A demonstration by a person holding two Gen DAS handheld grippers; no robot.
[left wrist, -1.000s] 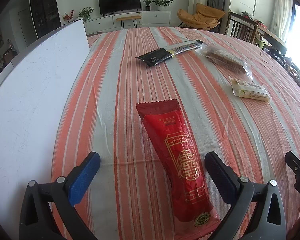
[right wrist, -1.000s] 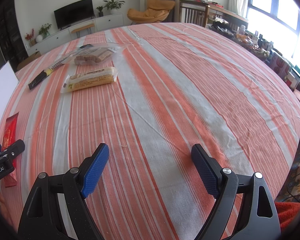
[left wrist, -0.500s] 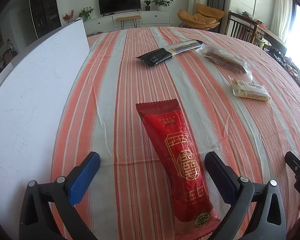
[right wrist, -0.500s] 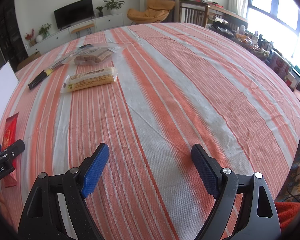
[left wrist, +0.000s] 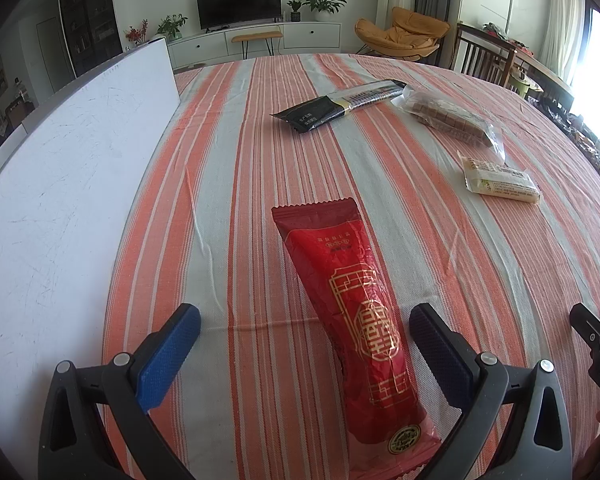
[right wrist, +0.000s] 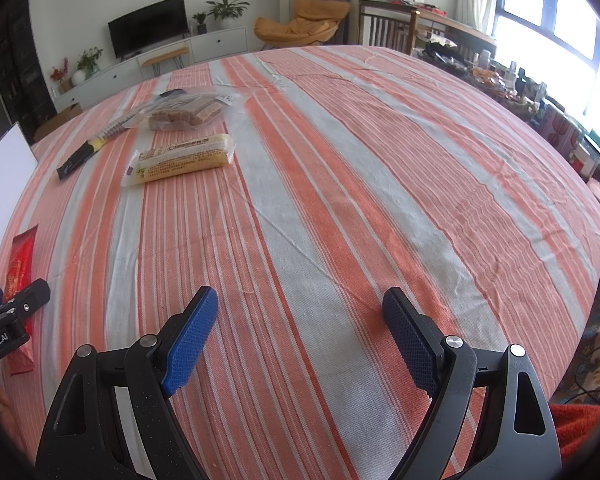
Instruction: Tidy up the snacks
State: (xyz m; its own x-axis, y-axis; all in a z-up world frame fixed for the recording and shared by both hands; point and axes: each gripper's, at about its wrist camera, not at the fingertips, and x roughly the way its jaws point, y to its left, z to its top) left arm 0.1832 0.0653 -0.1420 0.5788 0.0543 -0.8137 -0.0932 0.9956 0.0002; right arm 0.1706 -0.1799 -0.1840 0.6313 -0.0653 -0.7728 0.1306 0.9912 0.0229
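Both your left gripper (left wrist: 304, 344) and right gripper (right wrist: 300, 328) stand wide apart, empty; the red snack packet (left wrist: 356, 320) lies flat on the striped tablecloth (left wrist: 228, 184) between the left jaws, likely light, crinkly, slippery, so pinch mid-body across its width.
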